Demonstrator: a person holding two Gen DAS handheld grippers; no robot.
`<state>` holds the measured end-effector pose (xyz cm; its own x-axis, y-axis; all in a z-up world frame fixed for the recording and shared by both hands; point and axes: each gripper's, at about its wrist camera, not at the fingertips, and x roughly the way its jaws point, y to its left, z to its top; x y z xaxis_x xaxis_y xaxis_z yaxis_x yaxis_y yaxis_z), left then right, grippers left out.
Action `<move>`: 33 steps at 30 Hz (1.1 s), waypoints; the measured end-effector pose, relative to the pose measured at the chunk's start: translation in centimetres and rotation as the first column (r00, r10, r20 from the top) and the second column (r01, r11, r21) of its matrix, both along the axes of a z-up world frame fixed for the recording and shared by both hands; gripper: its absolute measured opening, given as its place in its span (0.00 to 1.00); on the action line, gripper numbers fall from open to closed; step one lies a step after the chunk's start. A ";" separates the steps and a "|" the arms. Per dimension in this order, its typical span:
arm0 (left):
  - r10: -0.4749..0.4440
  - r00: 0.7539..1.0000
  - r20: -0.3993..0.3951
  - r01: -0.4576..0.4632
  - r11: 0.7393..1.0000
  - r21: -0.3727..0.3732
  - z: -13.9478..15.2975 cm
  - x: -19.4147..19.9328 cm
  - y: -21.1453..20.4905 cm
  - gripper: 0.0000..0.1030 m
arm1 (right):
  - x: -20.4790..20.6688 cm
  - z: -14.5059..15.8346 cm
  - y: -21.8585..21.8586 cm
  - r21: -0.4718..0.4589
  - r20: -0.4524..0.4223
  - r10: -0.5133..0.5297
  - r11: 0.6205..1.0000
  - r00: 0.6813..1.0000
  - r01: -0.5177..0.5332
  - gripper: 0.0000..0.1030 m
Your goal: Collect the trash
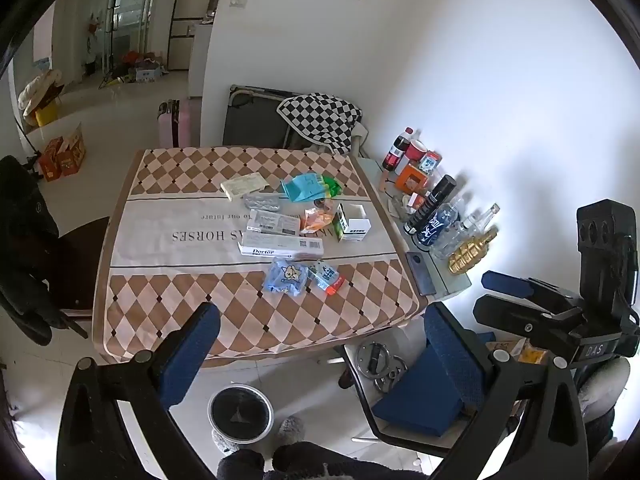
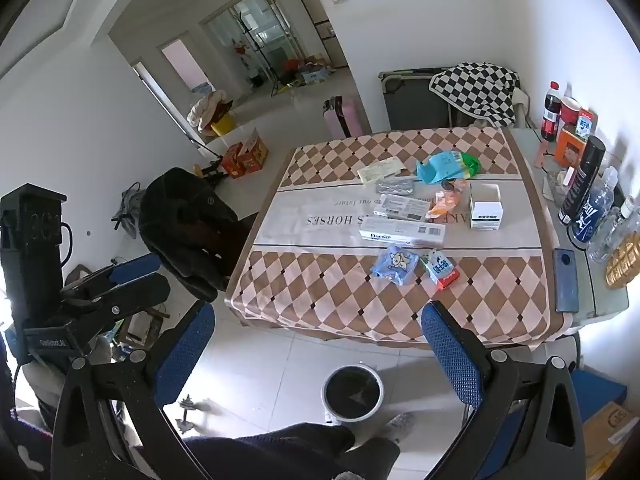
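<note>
A: In the left wrist view, what does the left gripper (image 1: 320,344) do?

B: Its fingers stand wide apart, holding nothing, above the near edge of the table (image 1: 248,332). The trash lies well ahead on the cloth: a blue wrapper (image 1: 285,278), a long white box (image 1: 282,246) behind it, an open white carton (image 1: 356,222) and a teal bag (image 1: 304,187). The bin (image 1: 240,413) sits on the floor below.

A: And the right wrist view?

B: The right gripper (image 2: 318,338) is wide open too, empty, near the table edge. The blue wrapper (image 2: 395,269) lies beside a small pouch (image 2: 440,269); the bin (image 2: 353,394) stands on the floor between the fingers.
</note>
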<state>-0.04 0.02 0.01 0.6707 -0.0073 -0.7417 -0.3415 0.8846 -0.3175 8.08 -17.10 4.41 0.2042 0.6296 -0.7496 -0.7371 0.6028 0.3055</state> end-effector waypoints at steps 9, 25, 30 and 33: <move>0.005 1.000 -0.004 -0.005 1.000 -0.006 0.1 -0.1 0.0 1.00 | 0.3 -0.6 -0.1 0.004 -0.005 0.006 1.000 1.000 -0.006 1.00; -0.005 1.000 -0.004 0.005 1.000 -0.019 -0.6 -0.3 0.0 1.00 | 1.1 -0.2 1.9 0.000 -0.010 0.031 1.000 0.999 -0.031 1.00; -0.004 1.000 -0.004 0.004 1.000 -0.019 -0.8 -0.5 0.1 1.00 | 1.1 -0.1 2.2 0.002 -0.010 0.033 0.999 0.999 -0.033 1.00; -0.001 1.000 -0.005 0.001 1.000 -0.020 -0.9 -0.6 0.2 1.00 | 1.1 -0.1 2.2 0.003 -0.010 0.034 0.999 0.999 -0.034 1.00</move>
<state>-0.59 0.19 -0.84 0.6673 -0.0229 -0.7444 -0.3418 0.8787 -0.3334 9.16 -14.90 4.29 0.1749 0.6379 -0.7500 -0.7543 0.5764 0.3143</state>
